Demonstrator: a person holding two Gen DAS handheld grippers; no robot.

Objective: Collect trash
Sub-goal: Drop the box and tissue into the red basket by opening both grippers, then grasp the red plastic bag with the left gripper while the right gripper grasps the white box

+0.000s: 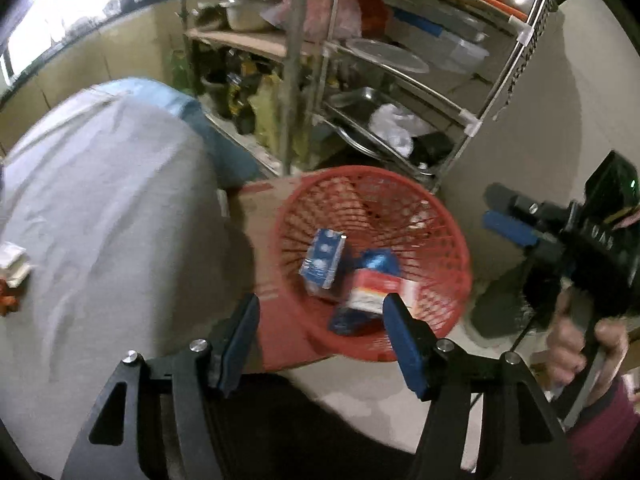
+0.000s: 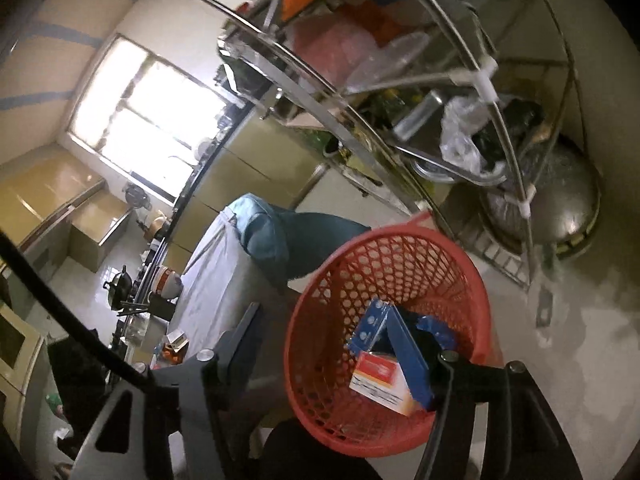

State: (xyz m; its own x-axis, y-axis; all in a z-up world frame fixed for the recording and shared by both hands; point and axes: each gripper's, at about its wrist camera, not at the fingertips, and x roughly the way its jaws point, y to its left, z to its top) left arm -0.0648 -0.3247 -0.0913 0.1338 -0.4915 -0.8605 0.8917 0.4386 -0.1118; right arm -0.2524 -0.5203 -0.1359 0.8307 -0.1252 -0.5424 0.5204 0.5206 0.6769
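Note:
A red mesh basket (image 1: 440, 216) stands on the floor by a cardboard box; it also shows in the right wrist view (image 2: 320, 320). In it lie a blue and white carton (image 1: 322, 258), a red and white box (image 1: 370, 286) and a blue wrapper (image 1: 378, 260). The right wrist view shows the carton (image 2: 370, 326) and the red and white box (image 2: 382, 382) too. My left gripper (image 1: 320, 336) is open and empty just above the basket's near rim. My right gripper (image 2: 320, 344) is open and empty over the basket; it also shows at the right of the left wrist view (image 1: 502, 210).
A table under a grey cloth (image 1: 100, 220) stands left of the basket, with small scraps (image 1: 14, 268) at its edge. A metal shelf rack (image 1: 400, 80) full of pots and bags stands behind. A cardboard box (image 1: 260, 216) sits beside the basket. A metal pot (image 2: 568, 216) sits on the floor.

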